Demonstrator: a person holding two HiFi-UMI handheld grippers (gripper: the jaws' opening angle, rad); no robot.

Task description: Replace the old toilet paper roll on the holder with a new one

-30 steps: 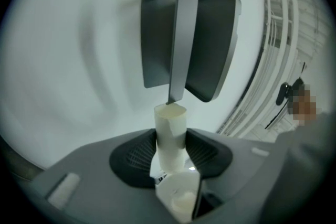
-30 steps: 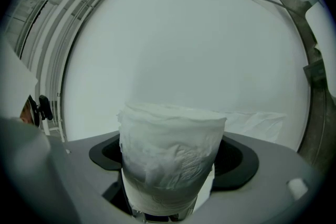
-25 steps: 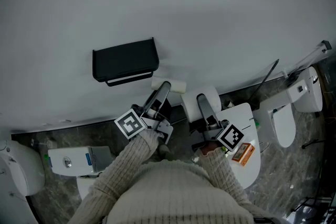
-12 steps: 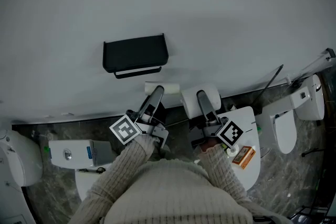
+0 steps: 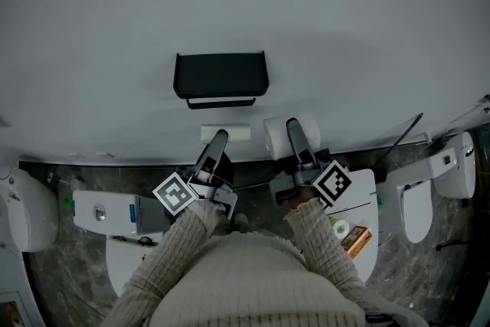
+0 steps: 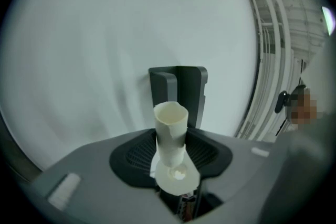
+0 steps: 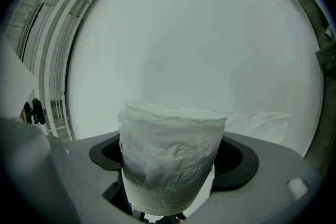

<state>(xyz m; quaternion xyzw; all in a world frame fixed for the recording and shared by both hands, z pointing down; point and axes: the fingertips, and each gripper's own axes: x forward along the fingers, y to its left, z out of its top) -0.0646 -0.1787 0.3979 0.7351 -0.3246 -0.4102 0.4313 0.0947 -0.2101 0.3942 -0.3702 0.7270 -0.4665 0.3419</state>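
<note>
Pinched between the jaws of the left hand-held gripper: a bare cardboard tube, the spent core of the old roll. Clamped in the right hand-held gripper: a full toilet paper roll, pads pressed into the soft paper. Both held side by side just below the black wall-mounted holder, near it but not touching. No roll visible on the holder, its bar apparently bare beneath the lid. Judged to be mid-swap: old core off, new roll not yet mounted. Next, probably: raising the right hand-held gripper toward the bar and lining up the roll's hollow centre with the bar's free end, that end not clear from here. Calls for only a light squeeze, to avoid crushing the roll, and for keeping the tube well clear of the holder.
</note>
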